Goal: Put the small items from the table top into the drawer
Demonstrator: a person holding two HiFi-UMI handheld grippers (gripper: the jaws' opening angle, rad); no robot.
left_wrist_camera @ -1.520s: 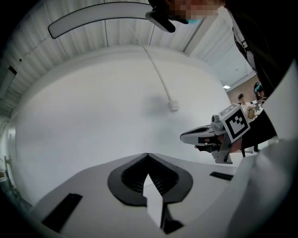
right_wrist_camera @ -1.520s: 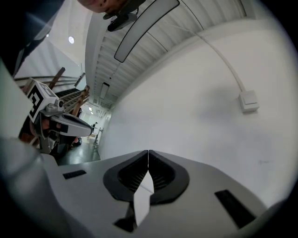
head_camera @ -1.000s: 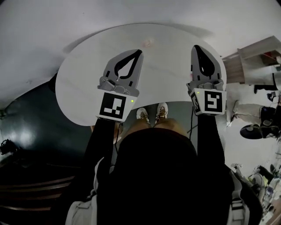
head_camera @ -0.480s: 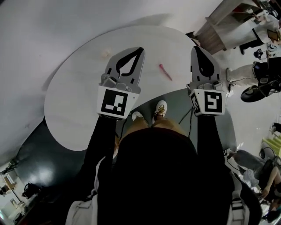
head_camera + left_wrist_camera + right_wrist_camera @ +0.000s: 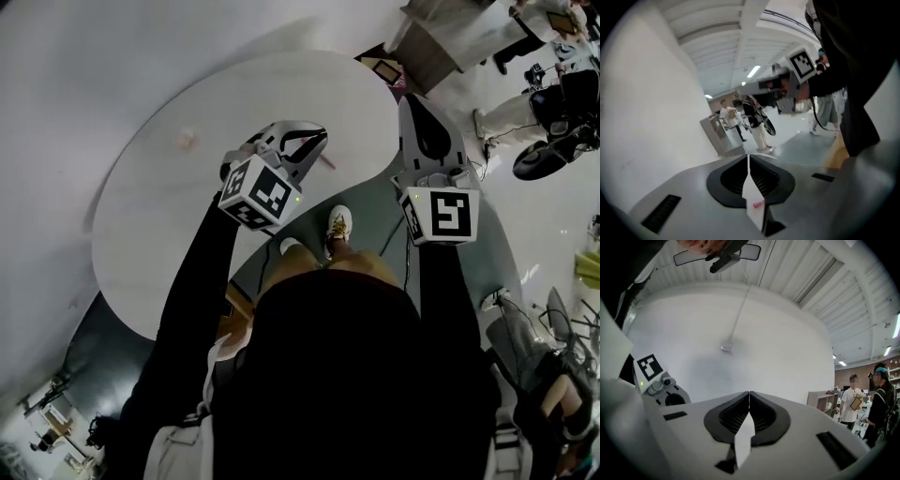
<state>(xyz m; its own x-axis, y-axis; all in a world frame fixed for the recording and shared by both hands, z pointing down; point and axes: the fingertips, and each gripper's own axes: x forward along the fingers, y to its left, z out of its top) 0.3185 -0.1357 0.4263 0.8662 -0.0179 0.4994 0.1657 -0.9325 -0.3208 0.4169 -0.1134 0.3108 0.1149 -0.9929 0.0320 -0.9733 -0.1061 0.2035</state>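
My left claw [image 5: 317, 142] hangs tilted over the desk [image 5: 169, 216], close to the desk's near curved edge, its jaws pressed together with nothing pinched. A thin pink stick [image 5: 325, 162] lies on the desk at that same near edge. A small pale pink bit [image 5: 187, 141] sits on the desk toward its far rim. My right claw [image 5: 418, 103] is above the desk's right end, jaws also pressed together and empty.
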